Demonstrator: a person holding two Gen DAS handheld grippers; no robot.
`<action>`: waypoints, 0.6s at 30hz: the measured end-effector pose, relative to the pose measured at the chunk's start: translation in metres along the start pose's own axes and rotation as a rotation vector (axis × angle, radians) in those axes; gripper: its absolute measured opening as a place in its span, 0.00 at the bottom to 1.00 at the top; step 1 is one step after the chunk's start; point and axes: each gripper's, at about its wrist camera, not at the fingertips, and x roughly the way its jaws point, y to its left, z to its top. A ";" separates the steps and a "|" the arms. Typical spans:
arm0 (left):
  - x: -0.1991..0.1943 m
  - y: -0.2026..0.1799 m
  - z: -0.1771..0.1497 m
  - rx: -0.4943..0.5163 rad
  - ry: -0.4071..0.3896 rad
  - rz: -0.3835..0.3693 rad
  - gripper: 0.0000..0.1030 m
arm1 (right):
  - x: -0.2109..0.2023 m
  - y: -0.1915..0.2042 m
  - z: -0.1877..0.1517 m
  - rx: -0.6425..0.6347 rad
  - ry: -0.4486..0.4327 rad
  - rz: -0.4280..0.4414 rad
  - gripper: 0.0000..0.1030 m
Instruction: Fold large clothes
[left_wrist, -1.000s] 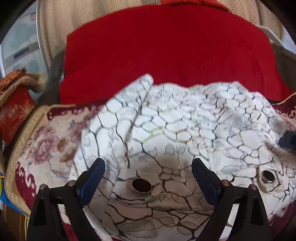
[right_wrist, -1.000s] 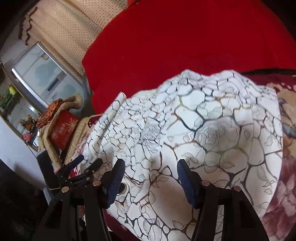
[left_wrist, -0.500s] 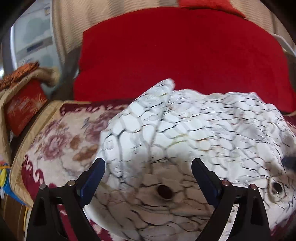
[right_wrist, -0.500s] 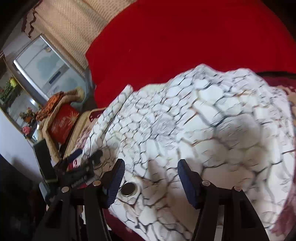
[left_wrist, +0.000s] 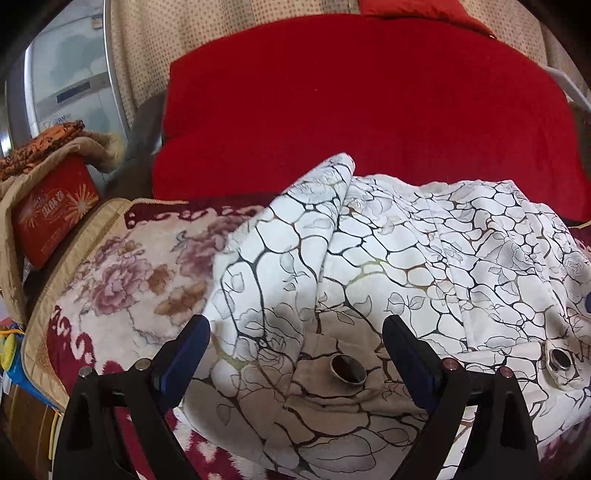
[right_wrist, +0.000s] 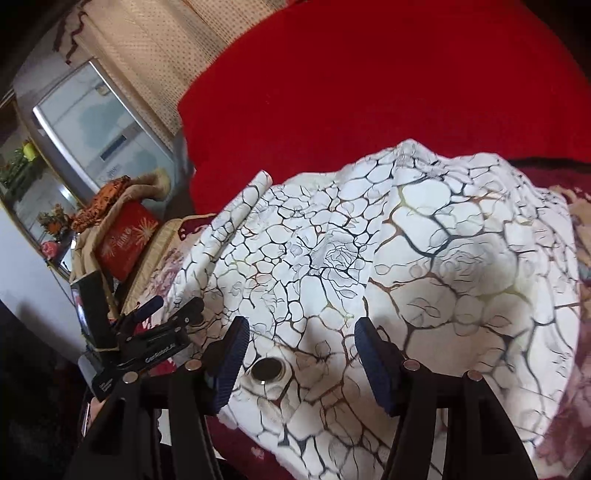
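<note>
A large white cloth (left_wrist: 388, 266) with a dark cracked-stone print and metal eyelets (left_wrist: 347, 369) lies bunched on a floral blanket (left_wrist: 122, 280); it also shows in the right wrist view (right_wrist: 406, 258). My left gripper (left_wrist: 295, 347) is open and empty, just above the cloth's near edge, with an eyelet between its fingers. My right gripper (right_wrist: 301, 354) is open and empty over the near edge, an eyelet (right_wrist: 267, 369) by its left finger. The left gripper (right_wrist: 162, 314) shows at the cloth's left side in the right wrist view.
A red blanket (left_wrist: 369, 110) lies behind the cloth. A red box (left_wrist: 51, 210) under a beige throw stands at the left, with a fridge (left_wrist: 66, 85) behind it. The floral blanket's edge (left_wrist: 40, 332) drops off at the near left.
Both views have shifted slightly over the cloth. The left gripper moved left then settled back near the eyelet. Both grippers stayed open and the cloth has not visibly moved.
</note>
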 end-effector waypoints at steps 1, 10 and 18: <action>-0.001 0.000 0.000 0.005 -0.006 0.005 0.92 | -0.004 -0.001 -0.001 0.001 -0.003 -0.003 0.62; -0.006 -0.005 0.000 0.019 -0.033 0.022 0.92 | 0.007 -0.023 -0.014 0.003 0.095 -0.069 0.61; -0.007 -0.010 -0.001 0.042 -0.041 0.038 0.92 | -0.011 -0.024 -0.010 0.000 0.054 -0.033 0.61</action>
